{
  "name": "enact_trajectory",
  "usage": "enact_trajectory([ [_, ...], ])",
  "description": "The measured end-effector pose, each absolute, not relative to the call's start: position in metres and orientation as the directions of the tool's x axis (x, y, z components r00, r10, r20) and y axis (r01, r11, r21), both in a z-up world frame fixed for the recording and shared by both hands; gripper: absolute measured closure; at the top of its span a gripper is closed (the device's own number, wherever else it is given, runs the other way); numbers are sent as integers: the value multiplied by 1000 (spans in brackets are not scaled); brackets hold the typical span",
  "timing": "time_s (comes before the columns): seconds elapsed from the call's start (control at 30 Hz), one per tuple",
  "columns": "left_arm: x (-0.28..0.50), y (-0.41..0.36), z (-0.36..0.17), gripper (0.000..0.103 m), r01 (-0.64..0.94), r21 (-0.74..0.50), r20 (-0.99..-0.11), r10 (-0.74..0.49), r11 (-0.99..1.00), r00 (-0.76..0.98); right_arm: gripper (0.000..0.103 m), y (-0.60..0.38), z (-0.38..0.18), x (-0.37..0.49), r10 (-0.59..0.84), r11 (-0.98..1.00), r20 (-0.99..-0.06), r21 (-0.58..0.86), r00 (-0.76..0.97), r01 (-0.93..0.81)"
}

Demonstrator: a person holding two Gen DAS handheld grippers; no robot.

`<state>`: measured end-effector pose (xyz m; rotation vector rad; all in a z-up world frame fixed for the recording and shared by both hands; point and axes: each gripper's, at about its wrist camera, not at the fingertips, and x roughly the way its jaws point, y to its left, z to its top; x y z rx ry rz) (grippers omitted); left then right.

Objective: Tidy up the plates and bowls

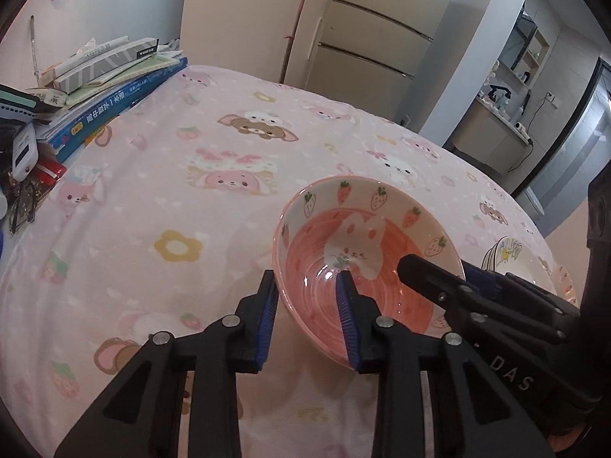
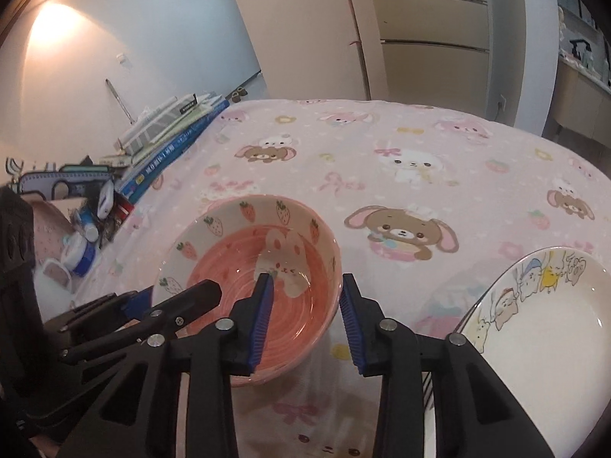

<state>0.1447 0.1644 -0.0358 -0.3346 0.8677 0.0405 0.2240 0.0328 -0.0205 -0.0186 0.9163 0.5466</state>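
Note:
A pink bowl [image 1: 355, 252] with strawberries and a rabbit inside sits on the pink cartoon tablecloth [image 1: 191, 191]; it also shows in the right wrist view [image 2: 248, 267]. My left gripper [image 1: 305, 286] is open and straddles the bowl's near-left rim, one finger inside, one outside. My right gripper [image 2: 305, 286] is open and straddles the bowl's near-right rim the same way. A white plate [image 2: 542, 328] with cartoon animals lies to the right of the bowl, and its edge shows in the left wrist view [image 1: 511, 255].
A stack of books and boxes [image 1: 107, 80] lies at the table's far left with small clutter [image 2: 84, 236] beside it. A fridge [image 1: 366, 42] stands behind the table. A counter [image 1: 492, 129] is at the far right.

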Motion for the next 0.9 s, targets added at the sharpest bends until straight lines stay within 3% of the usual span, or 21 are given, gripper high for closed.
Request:
enact_trajectory([
  [0.23,148,164,-43,73,-180,-302,-769,-128,936,627,82,38,-35,232,411,876,-797,211,442,-434],
  [0.3,147,164,-43,78,-189,-294,-772,-116,937,626,84,38,-34,230,400,881,-798,199,451,-430],
  [0.47,142,167,-41,89,-209,-308,-777,-119,928,618,83,32,-22,216,419,875,-767,197,486,-443],
  [0.9,110,134,10,92,-114,-311,-698,-146,944,701,84,-15,27,178,466,867,-686,230,559,-442],
])
